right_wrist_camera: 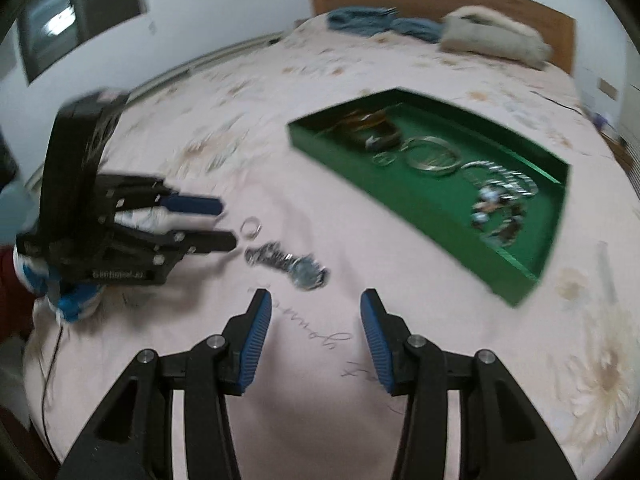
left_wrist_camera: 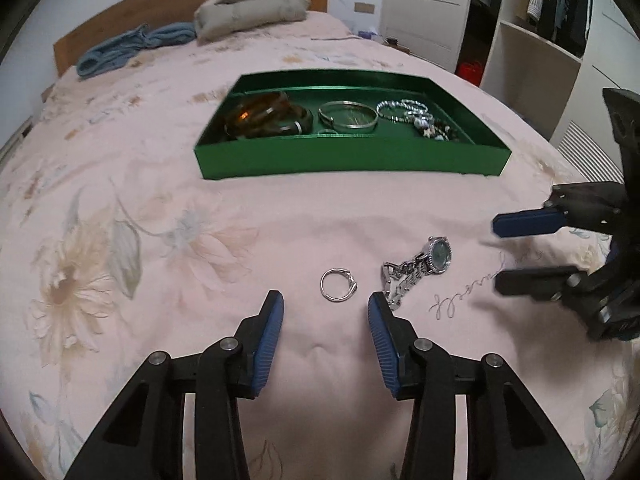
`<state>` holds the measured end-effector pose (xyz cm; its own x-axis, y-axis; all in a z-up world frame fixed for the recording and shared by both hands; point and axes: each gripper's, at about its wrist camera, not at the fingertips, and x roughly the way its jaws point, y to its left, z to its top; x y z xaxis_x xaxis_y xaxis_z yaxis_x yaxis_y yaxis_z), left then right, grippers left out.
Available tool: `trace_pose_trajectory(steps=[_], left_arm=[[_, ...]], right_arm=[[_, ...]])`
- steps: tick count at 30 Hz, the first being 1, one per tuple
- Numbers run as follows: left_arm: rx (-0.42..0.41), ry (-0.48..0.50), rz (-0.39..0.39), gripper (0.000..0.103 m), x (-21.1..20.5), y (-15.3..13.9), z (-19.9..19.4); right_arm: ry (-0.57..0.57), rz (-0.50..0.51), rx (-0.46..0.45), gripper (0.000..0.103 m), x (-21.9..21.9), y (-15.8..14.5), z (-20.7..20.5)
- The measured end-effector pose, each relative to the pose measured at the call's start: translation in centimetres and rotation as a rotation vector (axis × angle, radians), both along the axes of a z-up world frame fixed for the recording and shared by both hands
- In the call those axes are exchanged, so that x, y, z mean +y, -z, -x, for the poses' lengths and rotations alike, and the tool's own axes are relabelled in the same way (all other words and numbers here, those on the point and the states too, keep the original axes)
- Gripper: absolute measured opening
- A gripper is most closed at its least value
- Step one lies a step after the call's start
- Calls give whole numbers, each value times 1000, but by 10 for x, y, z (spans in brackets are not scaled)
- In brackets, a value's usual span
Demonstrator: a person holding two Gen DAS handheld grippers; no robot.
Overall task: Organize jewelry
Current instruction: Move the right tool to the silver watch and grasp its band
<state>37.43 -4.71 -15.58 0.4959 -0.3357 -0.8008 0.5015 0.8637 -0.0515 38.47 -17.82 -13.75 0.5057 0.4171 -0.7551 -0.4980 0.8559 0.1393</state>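
Observation:
A silver ring [left_wrist_camera: 338,285] lies on the pink bedspread just beyond the tips of my left gripper [left_wrist_camera: 325,305], which is open and holds nothing. Right of the ring lies a silver wristwatch [left_wrist_camera: 418,270] with a chain strap. My right gripper [left_wrist_camera: 496,254] comes in from the right edge, its jaws apart and empty, short of the watch. In the right wrist view the watch [right_wrist_camera: 298,266] lies just ahead of my right gripper [right_wrist_camera: 314,302], with the ring [right_wrist_camera: 251,227] and my left gripper [right_wrist_camera: 228,224] at the left. A green tray [left_wrist_camera: 348,158] farther back holds bangles, bracelets and beads.
The floral bedspread [left_wrist_camera: 160,240] covers the whole bed. A blue cloth [left_wrist_camera: 132,46] and a beige cushion [left_wrist_camera: 252,10] lie by the wooden headboard. A white wardrobe with shelves [left_wrist_camera: 532,40] stands to the right of the bed. A person's blue-and-white sleeve [right_wrist_camera: 70,298] shows behind the left gripper.

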Motion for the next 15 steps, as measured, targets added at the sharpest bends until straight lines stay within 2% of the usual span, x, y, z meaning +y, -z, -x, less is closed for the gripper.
trace_pose_trajectory(steps=[4,10,12,13,15], left_arm=[[16,31,14,40,-2,8,-7],[7,100,0,31,-9,15,-13],[5,115,-10,24,-11,17,-14],[1,123,-14,22,-12,18,-14],[-3,133,-21,20,-12,19,-12]], right_arm=[[-48,43,13,44,11,19,-11],[-109,69,-7,44,22,29,-25],[-136,85,-18,44,28,31,-29],[-147,93,-20,43,30,32,-31],[-170,106,-21,34,34,34,-34]])
